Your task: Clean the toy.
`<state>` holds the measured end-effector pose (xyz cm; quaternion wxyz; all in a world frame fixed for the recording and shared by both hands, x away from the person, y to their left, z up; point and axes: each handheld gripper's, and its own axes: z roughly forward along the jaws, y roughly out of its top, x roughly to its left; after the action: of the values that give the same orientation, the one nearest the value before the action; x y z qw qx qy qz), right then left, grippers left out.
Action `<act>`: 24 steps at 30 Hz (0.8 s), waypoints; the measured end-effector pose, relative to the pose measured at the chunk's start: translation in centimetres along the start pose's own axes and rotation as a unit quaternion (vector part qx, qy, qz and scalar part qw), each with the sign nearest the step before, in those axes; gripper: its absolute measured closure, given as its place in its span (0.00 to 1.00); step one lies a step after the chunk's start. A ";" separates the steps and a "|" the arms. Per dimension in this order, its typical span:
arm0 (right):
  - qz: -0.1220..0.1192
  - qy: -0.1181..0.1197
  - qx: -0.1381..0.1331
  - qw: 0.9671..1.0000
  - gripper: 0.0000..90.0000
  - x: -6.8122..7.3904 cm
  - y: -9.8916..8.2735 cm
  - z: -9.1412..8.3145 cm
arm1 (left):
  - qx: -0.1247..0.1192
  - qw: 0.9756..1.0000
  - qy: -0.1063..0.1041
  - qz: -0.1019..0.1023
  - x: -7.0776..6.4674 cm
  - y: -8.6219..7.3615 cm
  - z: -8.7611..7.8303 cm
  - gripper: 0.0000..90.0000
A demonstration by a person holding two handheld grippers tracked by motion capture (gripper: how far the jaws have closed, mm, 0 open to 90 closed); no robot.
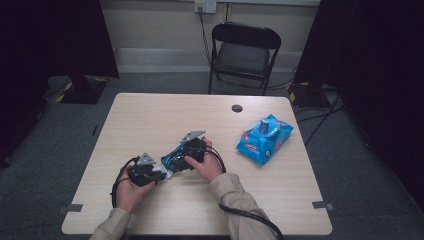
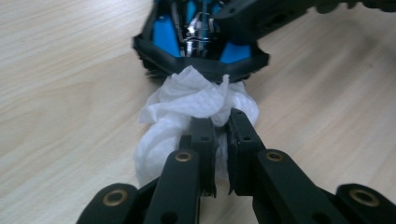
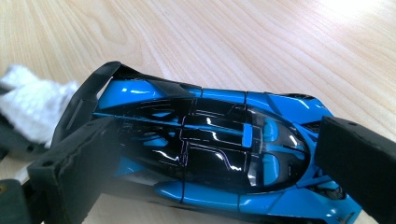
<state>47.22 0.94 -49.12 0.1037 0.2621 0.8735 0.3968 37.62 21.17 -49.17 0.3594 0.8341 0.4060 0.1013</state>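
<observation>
In the high view, a pale wooden worktop (image 1: 150, 120) filled the middle of the frame, with the person's two forearms coming up from the bottom edge. The left gripper (image 1: 159, 174) sat at lower centre-left, its jaws pointing toward the right of the frame and pinched on a white wipe (image 1: 168, 174). Just beside it, slightly higher and nearer the centre, the right gripper (image 1: 181, 161) held a blue and black toy car (image 1: 172, 160), the wipe touching the car's lower-left end. A blue wipe packet (image 1: 264, 139) lay on the worktop well apart at centre right, and a black folding chair (image 1: 243, 55) stood beyond the far edge at the top. In the left gripper view, the left gripper (image 2: 220, 135) rose from the bottom of the frame, its two black jaws drawn close together and clamped on the crumpled wipe (image 2: 196, 100), which pressed against the end of the car (image 2: 201, 42) at upper centre. In the right gripper view, the car (image 3: 215, 149) lay across the middle of the frame, roof toward the camera, with the right gripper (image 3: 215, 161) clamped on it, one jaw at lower left and the other at right, each against a side of the body. The wipe (image 3: 32, 105) showed at the left edge, against the car's rear wing.
</observation>
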 end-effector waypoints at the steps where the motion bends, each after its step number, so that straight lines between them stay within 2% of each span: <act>1: 0.000 0.000 0.000 1.000 0.00 0.0 0.0 0.0 | 0.001 1.000 -0.002 0.003 -0.2 0.0 0.0 0.92; 6: 0.000 0.000 0.000 1.000 0.00 0.0 0.0 0.0 | 0.003 1.000 -0.019 0.009 -1.3 0.3 0.4 0.92; 8: 0.001 -0.001 0.000 1.000 0.00 0.0 0.0 0.0 | 0.004 1.000 -0.018 0.012 -1.6 0.4 0.5 0.92; 11: 0.001 0.000 -0.001 1.000 0.00 0.0 0.0 0.0 | 0.002 0.999 -0.031 0.013 -2.1 0.8 0.5 0.92; 15: 0.001 0.000 -0.001 1.000 0.00 0.0 0.0 0.0 | 0.002 0.999 -0.041 0.025 -3.1 1.4 0.5 0.92; 17: 0.002 0.000 -0.001 1.000 0.00 0.0 0.0 0.0 | -0.007 0.998 -0.050 0.031 -3.6 1.7 0.4 0.92; 20: 0.001 -0.001 -0.003 1.000 0.00 0.0 -0.1 0.0 | -0.009 0.998 -0.051 0.040 -4.2 2.4 0.0 0.92; 24: 0.001 -0.001 -0.001 1.000 0.00 0.0 0.0 0.0 | -0.016 0.998 -0.050 0.038 -4.2 2.8 -0.8 0.92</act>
<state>47.18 0.95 -49.13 0.1039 0.2632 0.8729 0.3975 36.22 17.30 -46.12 0.3886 0.8469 0.3542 0.0796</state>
